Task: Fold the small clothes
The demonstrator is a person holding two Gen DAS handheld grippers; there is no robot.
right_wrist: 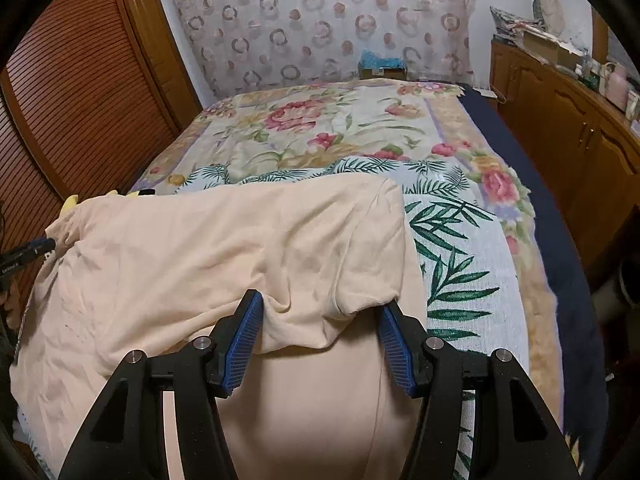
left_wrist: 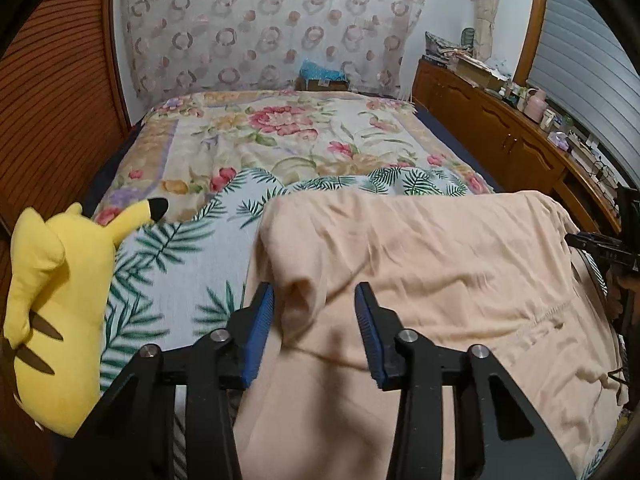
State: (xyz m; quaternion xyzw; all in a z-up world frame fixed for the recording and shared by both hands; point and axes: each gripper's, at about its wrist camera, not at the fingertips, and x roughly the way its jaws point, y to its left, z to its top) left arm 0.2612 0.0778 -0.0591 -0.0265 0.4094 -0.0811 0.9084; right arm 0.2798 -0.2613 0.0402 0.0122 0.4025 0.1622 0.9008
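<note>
- Left wrist view: peach garment (left_wrist: 420, 264) lies on the bed (left_wrist: 280, 136), long axis left-right.
- Left tool (left_wrist: 315, 300) wide open, a raised fold between its fingers, nothing gripped.
- Right tool (right_wrist: 322, 312) wide open, straddling a sleeve fold, ungripped.

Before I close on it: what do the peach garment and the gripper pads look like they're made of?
Peach garment: likely a soft matte cotton-type knit; it drapes in soft wrinkles and shows a stitched seam. Pads on the left gripper: blue, finely ribbed, probably rubber or plastic, set on matte black arms.
</note>
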